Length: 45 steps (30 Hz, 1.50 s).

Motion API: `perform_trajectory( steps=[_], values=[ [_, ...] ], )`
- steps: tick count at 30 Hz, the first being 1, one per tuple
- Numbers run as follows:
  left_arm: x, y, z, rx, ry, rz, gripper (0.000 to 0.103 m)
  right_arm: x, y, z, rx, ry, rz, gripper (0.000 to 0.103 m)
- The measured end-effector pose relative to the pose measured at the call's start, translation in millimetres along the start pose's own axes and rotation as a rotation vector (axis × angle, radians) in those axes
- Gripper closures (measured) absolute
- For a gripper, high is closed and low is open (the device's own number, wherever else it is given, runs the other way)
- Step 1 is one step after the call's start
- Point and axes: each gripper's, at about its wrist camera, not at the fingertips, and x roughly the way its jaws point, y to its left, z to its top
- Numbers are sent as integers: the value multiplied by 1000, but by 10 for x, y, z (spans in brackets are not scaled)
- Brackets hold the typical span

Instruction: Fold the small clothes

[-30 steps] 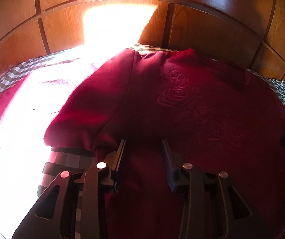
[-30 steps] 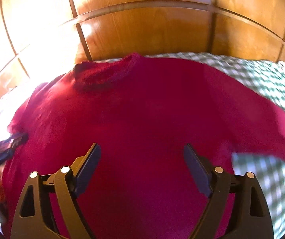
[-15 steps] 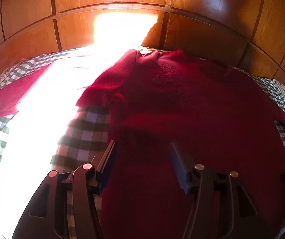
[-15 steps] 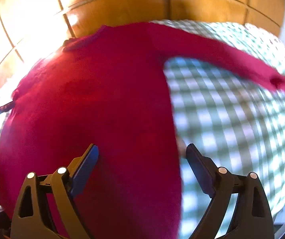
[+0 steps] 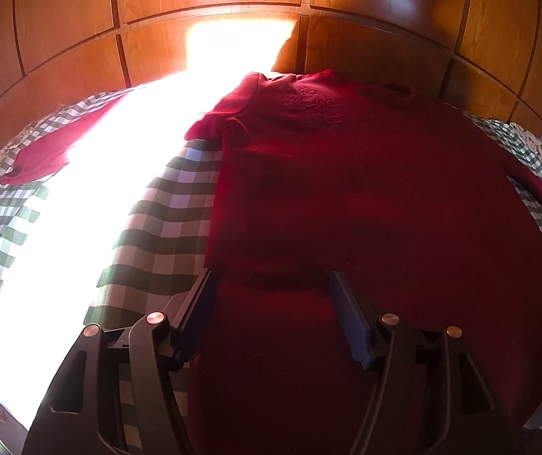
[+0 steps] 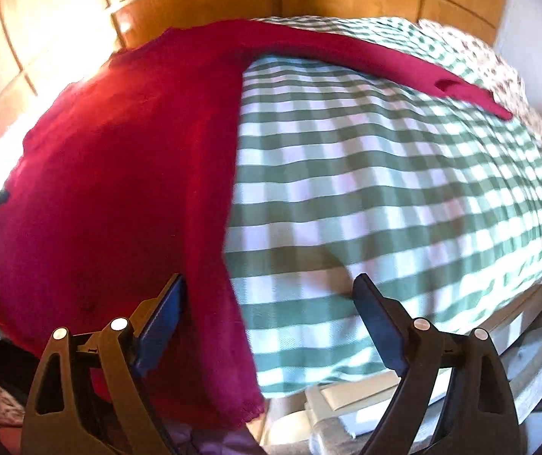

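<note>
Bed: I'm seeing green-checked cover, sunlight glaring across its left half.
Room: wooden panelling is standing behind.
Sweater: red sweater is lying flat on the cover.
Left gripper: fingers are opening over the hem, gripping nothing.
Right gripper: fingers are standing wide, empty, straddling the sweater's edge.

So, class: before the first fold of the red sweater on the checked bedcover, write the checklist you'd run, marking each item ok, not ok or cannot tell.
1. Red sweater spread flat, front up: ok.
2. Both sleeves laid out: ok; left sleeve, right sleeve.
3. Left gripper free of cloth: ok; jaws opening, pads not pressing.
4. Right gripper open: ok, side edge of the sweater between its fingers.
5. Hem flat: cannot tell, it hangs over the bed edge.
6. Checked bedcover smooth: ok.
</note>
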Motion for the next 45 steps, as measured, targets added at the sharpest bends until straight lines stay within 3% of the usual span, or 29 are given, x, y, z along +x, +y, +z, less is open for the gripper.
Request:
perform_trajectory(
  steps=[3,10,14,16,20,21,23,24,25,32,39,45],
  values=[
    [-25,-99,110,-17,12,-16,32,-42,-296,184,138,-53,10,18],
    [79,-209,143,12,38,10,22,132,-1355,777,564,-178,4,46],
    [115,-217,184,-5,55,16,19,304,-1965,1089,843,-253,58,47],
    [126,-214,189,-17,63,21,18,378,-2135,1225,912,-270,79,47],
    [144,-247,221,-21,66,31,18,562,-2384,1477,991,-265,31,50],
    [147,-254,227,-19,65,32,18,611,-2441,1553,988,-251,1,55],
    [144,-267,248,-13,64,29,18,666,-2490,1671,960,-223,-60,86],
    [135,-281,254,-11,60,24,19,663,-2494,1756,922,-212,-93,94],
    [126,-285,264,-10,57,14,20,624,-2433,1854,869,-219,-117,96],
    [90,-345,394,-8,40,-70,20,283,-1805,2367,557,-319,-16,96],
    [12,-351,517,-44,19,-180,21,56,-479,2912,256,-379,191,96],
    [37,-271,632,-95,16,-227,21,328,832,3044,33,-315,334,96]
  ],
)
